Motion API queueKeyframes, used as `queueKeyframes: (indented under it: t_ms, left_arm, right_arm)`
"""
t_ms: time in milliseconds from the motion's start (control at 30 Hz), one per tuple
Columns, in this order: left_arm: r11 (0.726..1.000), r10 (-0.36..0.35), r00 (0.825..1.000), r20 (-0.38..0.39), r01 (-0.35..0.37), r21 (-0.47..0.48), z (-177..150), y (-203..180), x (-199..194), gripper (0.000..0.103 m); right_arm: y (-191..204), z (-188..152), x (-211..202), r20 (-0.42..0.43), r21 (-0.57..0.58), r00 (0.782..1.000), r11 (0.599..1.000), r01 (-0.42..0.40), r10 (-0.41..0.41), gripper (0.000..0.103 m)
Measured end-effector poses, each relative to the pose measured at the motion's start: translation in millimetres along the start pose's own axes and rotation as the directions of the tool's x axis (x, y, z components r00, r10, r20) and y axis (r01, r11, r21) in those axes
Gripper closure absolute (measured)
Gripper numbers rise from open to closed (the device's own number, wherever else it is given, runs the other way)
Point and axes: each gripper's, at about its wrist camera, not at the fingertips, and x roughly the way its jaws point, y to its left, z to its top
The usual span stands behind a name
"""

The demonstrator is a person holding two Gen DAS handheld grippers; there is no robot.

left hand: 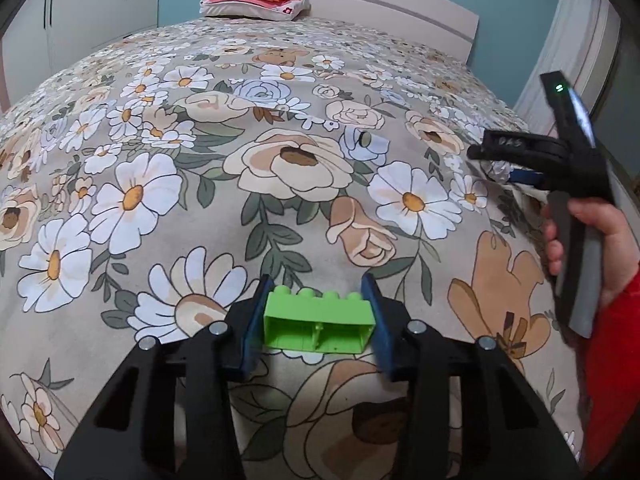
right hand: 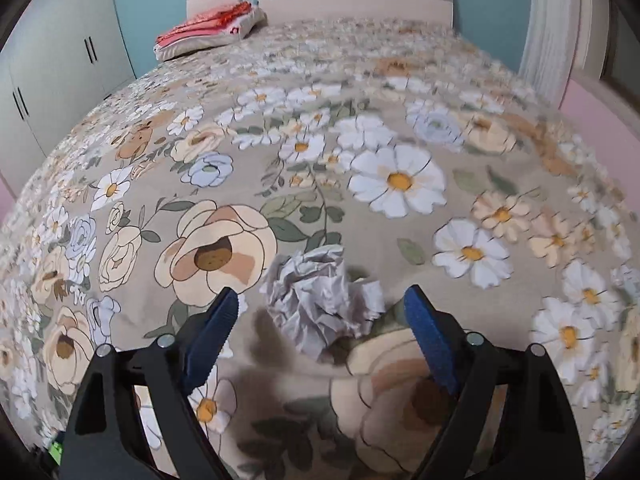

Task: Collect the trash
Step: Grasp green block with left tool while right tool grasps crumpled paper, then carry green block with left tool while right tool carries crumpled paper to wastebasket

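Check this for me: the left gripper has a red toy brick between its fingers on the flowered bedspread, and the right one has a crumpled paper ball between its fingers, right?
Not quite: the toy brick between the left gripper fingers is green, not red, as the left wrist view shows. The rest stands: the crumpled paper ball sits between the right gripper fingers on the flowered bedspread.

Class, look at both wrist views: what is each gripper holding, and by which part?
The left gripper clamps the green toy brick by its two short ends. The right gripper holds nothing; the crumpled paper ball sits untouched between its fingers.
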Motion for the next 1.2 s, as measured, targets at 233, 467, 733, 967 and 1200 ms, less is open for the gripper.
queueKeyframes:
  t_ms: [233,467,733,967,1200]
  left_arm:
    - [0.999,-0.036,0.999,0.004,0.036,-0.021,1,5,-5,0.058]
    - [0.999,-0.033,0.999,0.039,0.033,-0.006,3,8,-32,0.058]
    - [0.999,-0.045,0.994,0.095,0.044,0.016,6,19,-97,0.058]
    - [0.997,-0.077,0.986,0.149,0.072,0.040,-1,29,-170,0.058]
    - [0.995,-0.088,0.977,0.195,0.079,0.056,-20,35,-248,0.058]
  right_arm:
    - [-5,-1,-4,0.021,0.007,0.999,0.999,-0.032,0.032,0.068]
    - [0,-8,-37,0.073,-0.023,0.997,0.999,-0.038,0.039,0.069]
    - [17,-17,-106,0.143,-0.036,0.988,0.997,-0.063,0.067,0.069]
    - [31,-39,-180,0.188,-0.063,0.977,0.994,-0.087,0.098,0.069]
    - [50,-79,-273,0.256,-0.088,0.960,0.992,-0.093,0.113,0.069]
